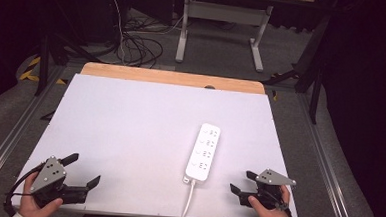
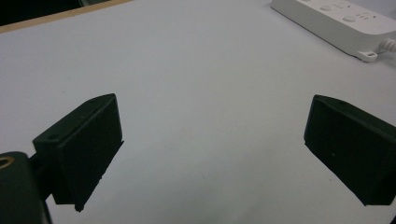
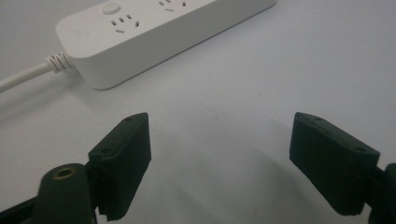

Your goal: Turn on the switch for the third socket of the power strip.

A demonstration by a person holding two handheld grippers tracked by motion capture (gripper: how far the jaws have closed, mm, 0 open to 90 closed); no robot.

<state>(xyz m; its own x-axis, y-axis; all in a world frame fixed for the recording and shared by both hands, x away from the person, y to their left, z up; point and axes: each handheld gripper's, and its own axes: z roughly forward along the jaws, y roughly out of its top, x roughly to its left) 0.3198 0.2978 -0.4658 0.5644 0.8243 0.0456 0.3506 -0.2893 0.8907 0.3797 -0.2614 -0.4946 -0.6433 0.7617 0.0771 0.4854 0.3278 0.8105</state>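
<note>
A white power strip (image 1: pixel 204 151) lies on the white table sheet (image 1: pixel 130 125), right of centre, its white cable (image 1: pixel 186 203) running off the near edge. In the left gripper view the power strip (image 2: pixel 336 23) sits at the top right; in the right gripper view the power strip (image 3: pixel 154 32) is at the top left with its cable (image 3: pixel 23 77). My left gripper (image 1: pixel 83 170) rests at the near left corner, open and holding nothing. My right gripper (image 1: pixel 242 181) rests at the near right, open, a short way right of the strip's cable end, its jaws bare.
The white sheet covers a wooden tabletop (image 1: pixel 172 77) whose far edge shows. Beyond it stand a white desk frame (image 1: pixel 220 20) and loose cables (image 1: pixel 139 45) on the floor. Metal rails (image 1: pixel 328 165) run along both sides of the table.
</note>
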